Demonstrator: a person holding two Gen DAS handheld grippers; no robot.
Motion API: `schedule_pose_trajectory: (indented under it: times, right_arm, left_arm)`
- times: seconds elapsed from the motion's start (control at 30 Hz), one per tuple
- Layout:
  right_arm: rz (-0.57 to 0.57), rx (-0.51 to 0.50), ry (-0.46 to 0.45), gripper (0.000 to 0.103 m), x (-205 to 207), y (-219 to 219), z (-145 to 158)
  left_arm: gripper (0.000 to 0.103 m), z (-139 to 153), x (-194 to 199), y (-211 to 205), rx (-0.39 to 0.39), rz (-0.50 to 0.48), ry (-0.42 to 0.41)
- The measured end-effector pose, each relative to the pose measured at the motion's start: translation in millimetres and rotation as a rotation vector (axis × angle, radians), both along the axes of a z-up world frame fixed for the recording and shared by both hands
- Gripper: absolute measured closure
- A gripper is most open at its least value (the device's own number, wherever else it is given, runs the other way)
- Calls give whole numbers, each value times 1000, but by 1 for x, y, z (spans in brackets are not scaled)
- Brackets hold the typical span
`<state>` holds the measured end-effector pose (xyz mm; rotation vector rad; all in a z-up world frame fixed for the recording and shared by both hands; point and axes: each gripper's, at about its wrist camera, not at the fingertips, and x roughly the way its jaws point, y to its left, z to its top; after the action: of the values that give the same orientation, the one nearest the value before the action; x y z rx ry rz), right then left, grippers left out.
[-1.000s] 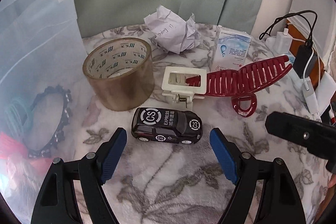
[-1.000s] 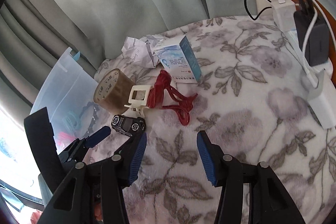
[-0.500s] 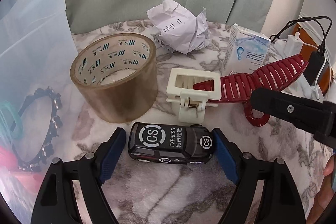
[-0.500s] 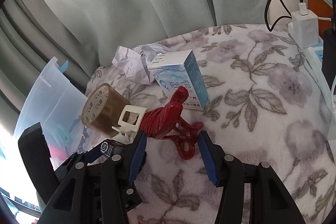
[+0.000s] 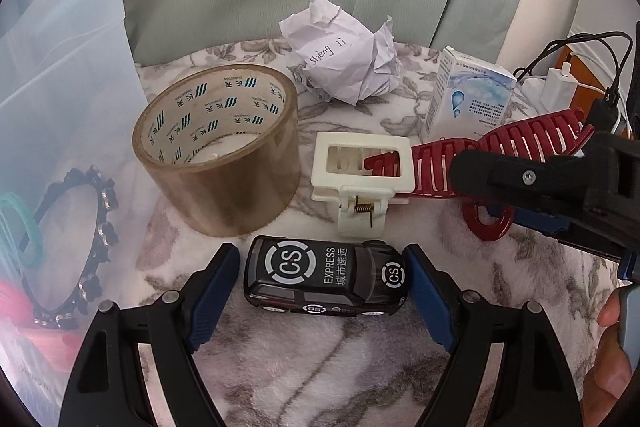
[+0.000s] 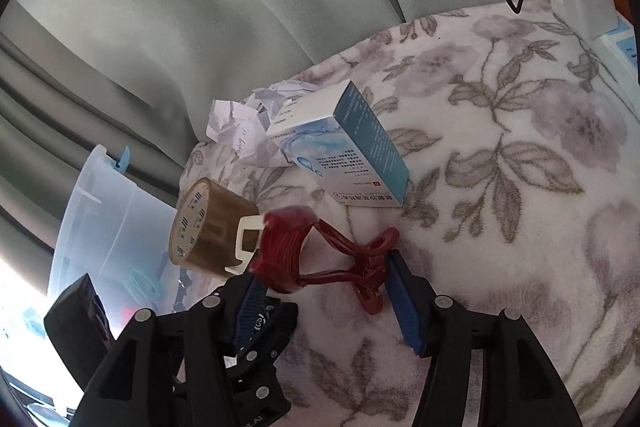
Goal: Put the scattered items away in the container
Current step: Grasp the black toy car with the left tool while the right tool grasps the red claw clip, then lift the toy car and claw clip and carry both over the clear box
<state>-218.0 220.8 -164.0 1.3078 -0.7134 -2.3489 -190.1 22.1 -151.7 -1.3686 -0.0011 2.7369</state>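
Note:
A black toy car point(image 5: 324, 279) marked "CS EXPRESS" lies on the flowered blanket between the blue pads of my left gripper point(image 5: 320, 267), which is open, its pads just off the car's two ends. A dark red hair claw point(image 6: 288, 251) lies to the right, its teeth overlapping a white clip point(image 5: 360, 179). My right gripper point(image 6: 326, 301) straddles the claw's looped handle point(image 6: 372, 267); its jaws are opening and the pads do not press on it. The translucent plastic container point(image 5: 60, 87) stands at the left.
A brown tape roll point(image 5: 218, 151), crumpled paper point(image 5: 344, 63) and a blue-white carton point(image 5: 468, 95) sit behind the car. The container holds a black beaded ring point(image 5: 92, 239) and teal bands. Chargers and cables point(image 5: 556, 87) lie far right. Grey-green curtain closes the back.
My left gripper came forward until the car lay between its fingers. My right gripper moved in and down over the red claw, and its jaws widened.

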Motion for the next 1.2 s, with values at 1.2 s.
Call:
schedule_pose_trajectory:
  times: [1.2]
  right_arm:
    - [-185,-86,-10,49,91,64,54]
  left_arm:
    - [26,47,74,18,55,21,25]
